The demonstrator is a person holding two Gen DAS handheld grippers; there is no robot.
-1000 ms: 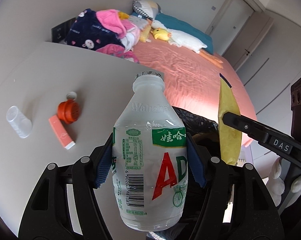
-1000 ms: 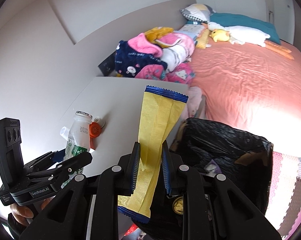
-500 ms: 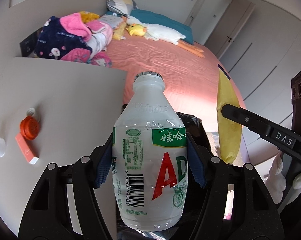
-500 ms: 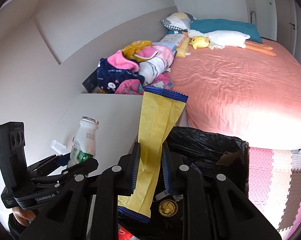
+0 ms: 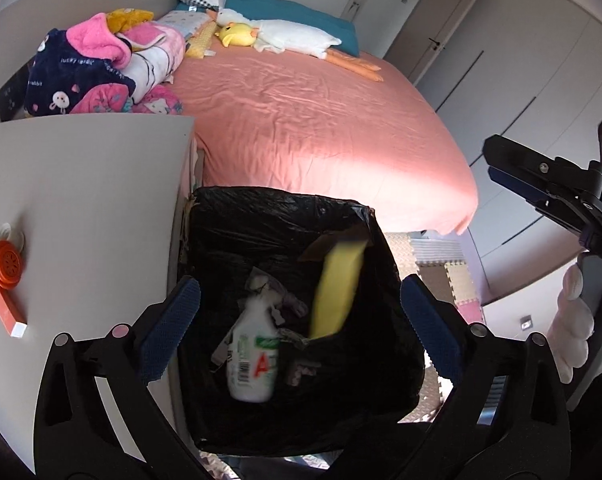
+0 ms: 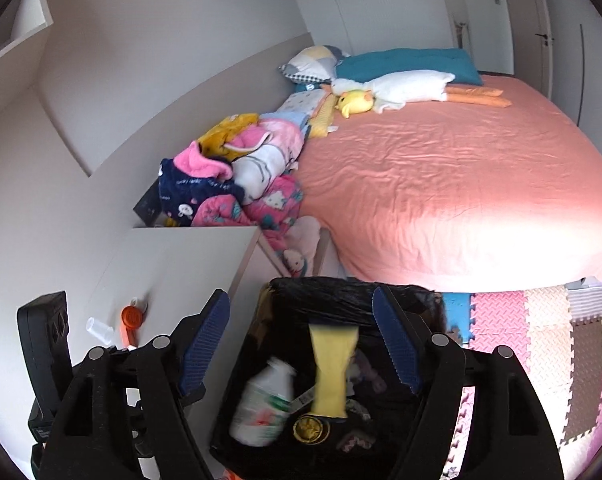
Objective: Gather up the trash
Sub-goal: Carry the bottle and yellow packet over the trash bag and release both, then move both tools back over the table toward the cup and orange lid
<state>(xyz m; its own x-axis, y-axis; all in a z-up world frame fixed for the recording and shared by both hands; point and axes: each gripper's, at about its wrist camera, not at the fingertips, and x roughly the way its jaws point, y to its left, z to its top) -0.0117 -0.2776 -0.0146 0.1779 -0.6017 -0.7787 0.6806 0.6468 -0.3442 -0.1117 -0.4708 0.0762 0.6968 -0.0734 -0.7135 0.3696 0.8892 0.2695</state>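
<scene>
Both grippers hang open above the bin lined with a black bag beside the white table. My left gripper is empty; the white plastic bottle is inside the bin, blurred. My right gripper is empty; the yellow wrapper is in the bin, blurred. Other scraps lie in the bin's bottom. The right gripper also shows at the right of the left wrist view.
On the white table lie an orange cap, an orange-red stick and a clear small cup. A pink bed with clothes and a plush toy lies behind. Foam mats cover the floor.
Both grippers moved over the bin and opened. The bottle and the yellow wrapper left the jaws and dropped into the bin.
</scene>
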